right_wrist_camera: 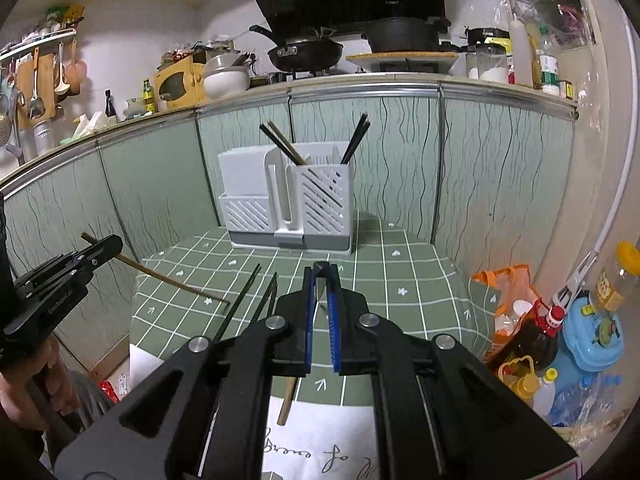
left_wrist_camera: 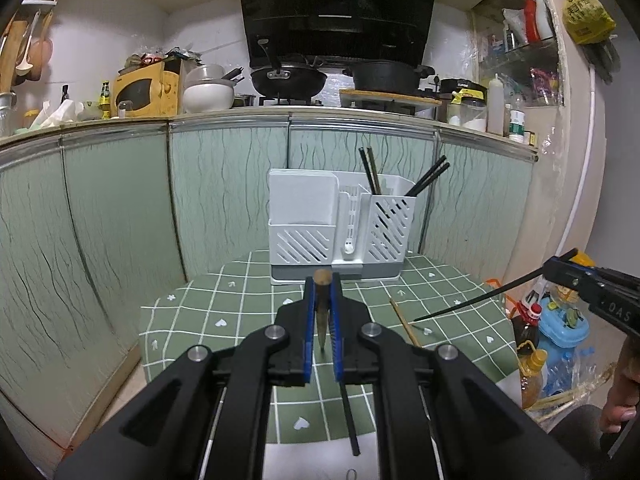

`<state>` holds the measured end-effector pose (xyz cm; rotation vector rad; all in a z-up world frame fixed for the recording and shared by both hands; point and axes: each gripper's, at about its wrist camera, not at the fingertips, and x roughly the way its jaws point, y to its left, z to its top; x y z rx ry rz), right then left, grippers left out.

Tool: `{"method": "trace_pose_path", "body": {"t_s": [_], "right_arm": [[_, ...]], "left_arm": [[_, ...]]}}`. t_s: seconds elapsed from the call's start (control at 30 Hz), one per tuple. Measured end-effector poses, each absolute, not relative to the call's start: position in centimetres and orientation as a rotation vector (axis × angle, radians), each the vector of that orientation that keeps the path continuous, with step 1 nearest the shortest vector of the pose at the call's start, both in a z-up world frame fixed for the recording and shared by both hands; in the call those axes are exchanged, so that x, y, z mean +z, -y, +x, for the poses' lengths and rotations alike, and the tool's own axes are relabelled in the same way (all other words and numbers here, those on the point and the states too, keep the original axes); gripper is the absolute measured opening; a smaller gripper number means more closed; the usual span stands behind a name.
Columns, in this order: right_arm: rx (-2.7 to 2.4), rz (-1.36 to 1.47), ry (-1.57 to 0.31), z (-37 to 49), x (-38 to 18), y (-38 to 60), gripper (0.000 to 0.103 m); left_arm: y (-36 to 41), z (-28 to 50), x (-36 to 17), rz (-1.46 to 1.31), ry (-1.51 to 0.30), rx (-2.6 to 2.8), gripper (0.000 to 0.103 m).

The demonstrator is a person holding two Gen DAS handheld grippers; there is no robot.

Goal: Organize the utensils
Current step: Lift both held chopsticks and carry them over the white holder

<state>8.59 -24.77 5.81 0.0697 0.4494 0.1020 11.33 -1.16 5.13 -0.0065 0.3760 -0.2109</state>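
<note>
Left tongs clamp a brown wooden chopstick; right tongs clamp a black chopstick. Only the left view shows its full length above the green checked tabletop. White slotted utensil holder stands behind, holding dark chopsticks.

Four dark chopsticks stand leaning in the white holder's right compartment.

Both grippers are matte black linkages: the left gripper and right gripper have blue-edged fingers, round silver pivot screws and pale lettering (unreadable) on the side.
</note>
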Motion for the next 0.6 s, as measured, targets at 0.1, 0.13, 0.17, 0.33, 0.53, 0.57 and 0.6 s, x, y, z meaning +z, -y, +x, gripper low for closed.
{"method": "trace_pose_path", "body": {"t_s": [0.1, 0.13, 0.17, 0.33, 0.53, 0.57, 0.6], "right_arm": [[0.101, 0.07, -0.439, 8.7, 6.7, 25.0, 0.006], [0.101, 0.071, -0.437, 8.8, 6.9, 25.0, 0.006], [0.102, 0.071, -0.435, 8.8, 7.2, 25.0, 0.006], [0.101, 0.064, -0.427, 9.4, 8.6, 25.4, 0.006], [0.109, 0.058, -0.418, 10.3, 10.9, 25.9, 0.006], [0.114, 0.057, -0.418, 10.5, 11.3, 26.0, 0.006], [0.12, 0.056, -0.419, 10.7, 11.7, 26.0, 0.006]], "left_arm": [[0.6, 11.9, 6.2, -0.019, -0.384, -0.207, 0.006], [0.5, 12.1, 6.4, -0.014, -0.388, -0.204, 0.006], [0.4, 12.4, 6.8, -0.009, -0.394, -0.202, 0.006], [0.2, 13.4, 8.2, 0.008, -0.409, -0.211, 0.006], [0.8, 14.3, 10.1, 0.054, -0.387, -0.242, 0.006], [1.0, 14.4, 10.5, 0.057, -0.386, -0.252, 0.006], [1.1, 14.6, 10.8, 0.059, -0.385, -0.26, 0.006]]}}
